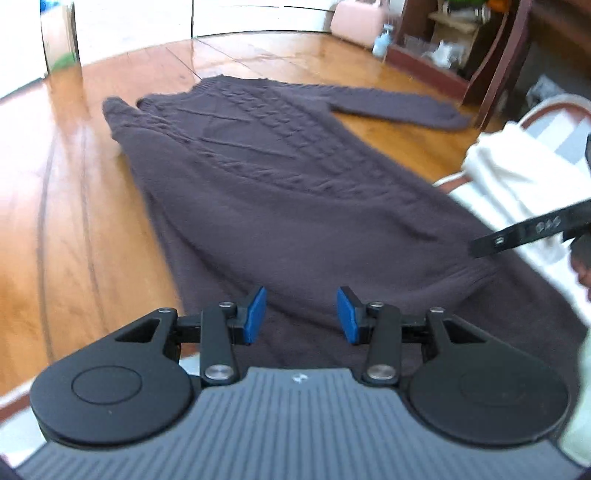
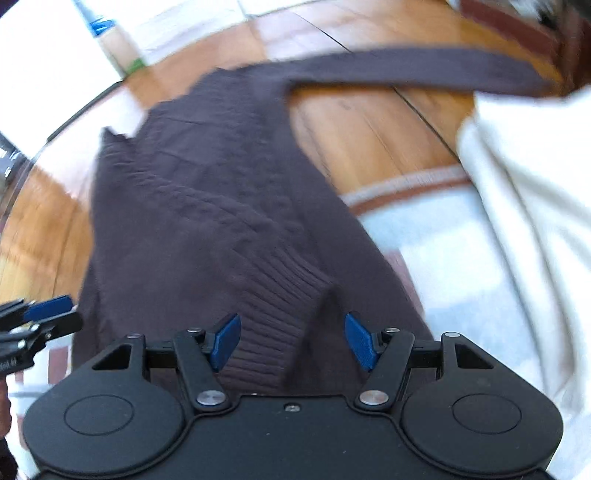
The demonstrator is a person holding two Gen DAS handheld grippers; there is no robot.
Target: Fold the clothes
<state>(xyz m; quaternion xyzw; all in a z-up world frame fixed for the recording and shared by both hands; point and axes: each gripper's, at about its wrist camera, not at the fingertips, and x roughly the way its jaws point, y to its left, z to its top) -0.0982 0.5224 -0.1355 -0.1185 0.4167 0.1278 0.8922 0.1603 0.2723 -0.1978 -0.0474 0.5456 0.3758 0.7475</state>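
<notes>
A dark purple-brown cable-knit sweater (image 1: pixel 266 177) lies spread flat on a wooden table, neck at the far end, one sleeve (image 1: pixel 399 105) stretched out to the right. My left gripper (image 1: pixel 301 315) is open and empty just above the sweater's near hem. My right gripper (image 2: pixel 291 341) is open, its blue pads on either side of the ribbed hem (image 2: pixel 280 314) without closing on it. The sweater (image 2: pixel 199 206) fills the right wrist view, sleeve (image 2: pixel 413 70) at the top. The right gripper's finger (image 1: pixel 528 230) shows at the right of the left wrist view.
A folded white cloth (image 1: pixel 517 181) lies to the right of the sweater, also in the right wrist view (image 2: pixel 528 206). Wooden table (image 1: pixel 74 192) extends left. Dark wooden furniture (image 1: pixel 480 55) and a pink case (image 1: pixel 354 20) stand at the back.
</notes>
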